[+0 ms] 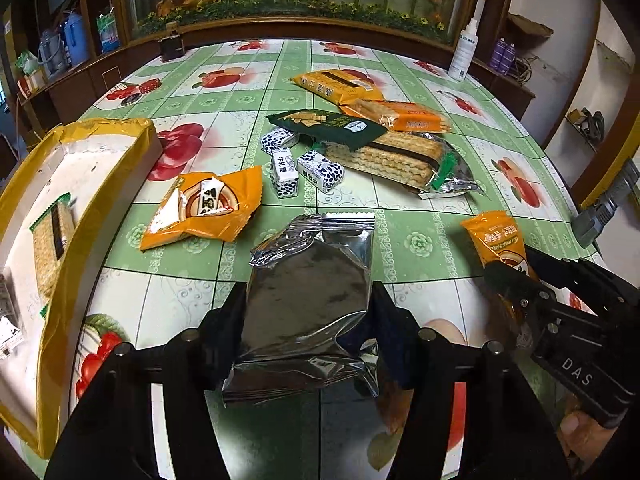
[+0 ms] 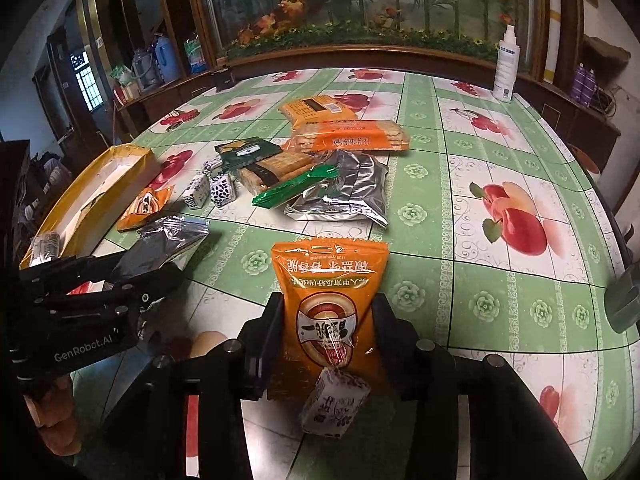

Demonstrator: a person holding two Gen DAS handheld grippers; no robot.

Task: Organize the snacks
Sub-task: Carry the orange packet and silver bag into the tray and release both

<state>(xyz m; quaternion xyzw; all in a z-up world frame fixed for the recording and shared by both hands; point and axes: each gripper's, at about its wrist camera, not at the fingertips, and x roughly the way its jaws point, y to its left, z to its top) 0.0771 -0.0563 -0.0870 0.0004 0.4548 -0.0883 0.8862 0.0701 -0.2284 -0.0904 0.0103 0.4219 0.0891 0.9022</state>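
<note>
My left gripper (image 1: 308,294) is shut on a crinkled silver foil packet (image 1: 312,256), with one finger pressing each long side. In the right wrist view, the right gripper (image 2: 328,306) is shut on an orange snack packet (image 2: 329,272), print side up. A small white wrapped candy (image 2: 336,404) shows at that packet's near end; I cannot tell whether it touches the packet. Each view shows the other gripper too: the right gripper (image 1: 524,280) with the orange packet (image 1: 494,240), and the left gripper (image 2: 150,270) with the silver packet (image 2: 168,240). A yellow-edged box (image 1: 104,200) lies at the left.
Loose on the fruit-print tablecloth (image 1: 424,240) lie another orange packet (image 1: 204,208), three white candies (image 1: 286,176), a dark green packet (image 1: 328,124), cracker packs (image 1: 396,156) and two orange cracker packs (image 1: 396,114). The box holds a cracker pack (image 1: 52,236). A spray bottle (image 1: 464,52) stands at the far edge.
</note>
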